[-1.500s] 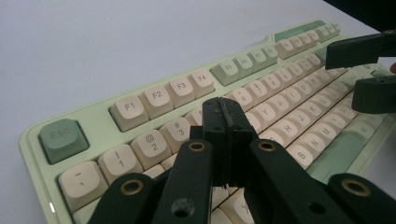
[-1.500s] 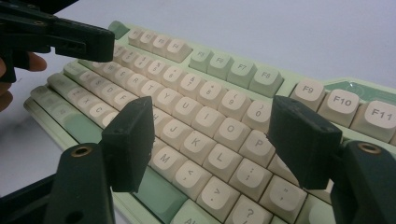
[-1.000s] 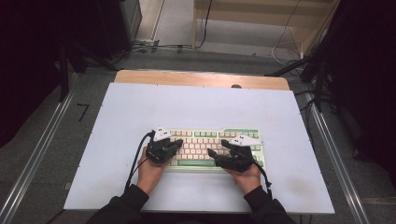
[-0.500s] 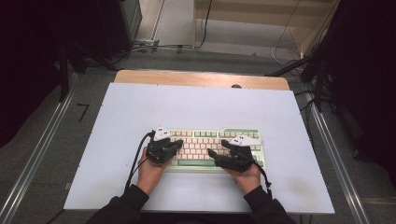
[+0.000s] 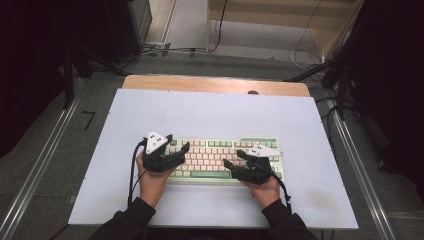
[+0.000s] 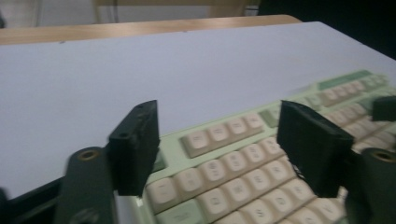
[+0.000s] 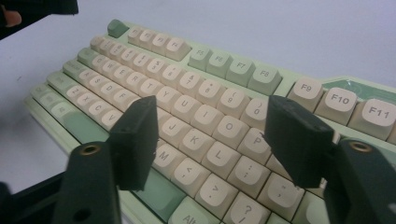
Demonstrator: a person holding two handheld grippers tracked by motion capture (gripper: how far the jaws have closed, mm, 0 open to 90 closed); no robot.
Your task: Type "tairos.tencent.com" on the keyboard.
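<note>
A pale green keyboard with cream keys lies across the near middle of the white table top. My left gripper hovers over the keyboard's left end. Its jaws have just been opening and stand open in the left gripper view, with keys below them and nothing between. My right gripper is over the right half, pointing left. Its jaws have just been closing a little but remain open above the letter keys, gripping nothing.
A wooden strip runs along the table's far edge. Metal rails flank the table on both sides, and cables lie on the floor beyond. The left gripper's black cable loops beside the left wrist.
The left gripper's jaws have opened from shut, and that hand has lifted and shifted slightly to the left. The right hand and the keyboard stay where they were.
</note>
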